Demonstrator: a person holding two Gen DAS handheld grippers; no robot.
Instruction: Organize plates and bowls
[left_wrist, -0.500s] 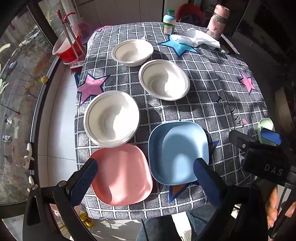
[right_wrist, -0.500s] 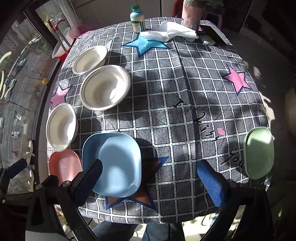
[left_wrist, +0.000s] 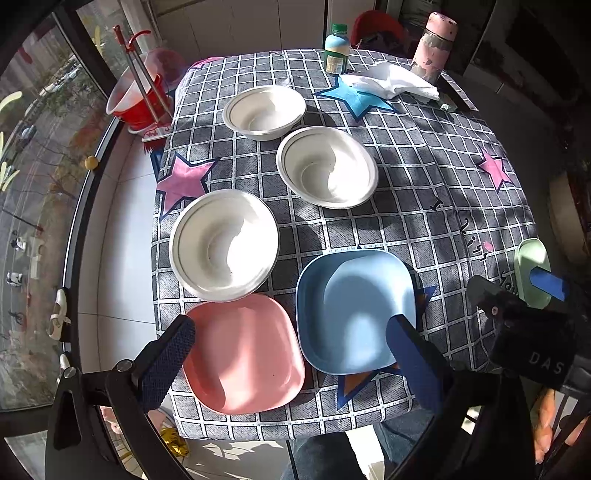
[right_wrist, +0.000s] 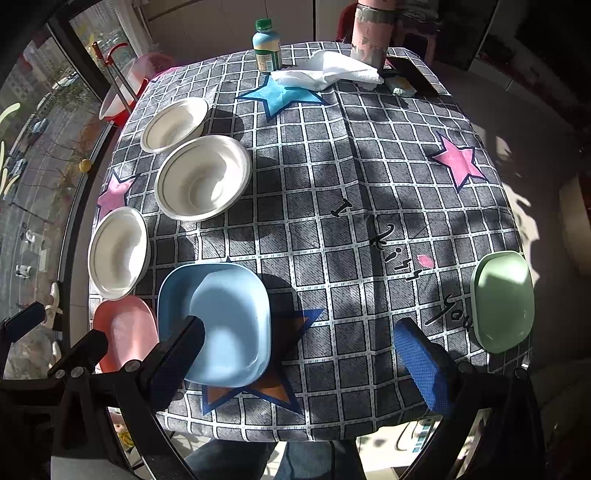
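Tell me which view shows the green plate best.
The right wrist view: the green plate lies whole and unobstructed at the table's right edge, rim and inside visible. In the left wrist view the green plate sits squeezed at the frame's right edge, and the right gripper covers part of it.

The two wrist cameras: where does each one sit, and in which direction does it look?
Left wrist: on the open left gripper, looking steeply down at the pink plate; right gripper and a hand show.
Right wrist: on the open right gripper, above the tablecloth; green plate beside it.
Shared: blue plate, three white bowls.
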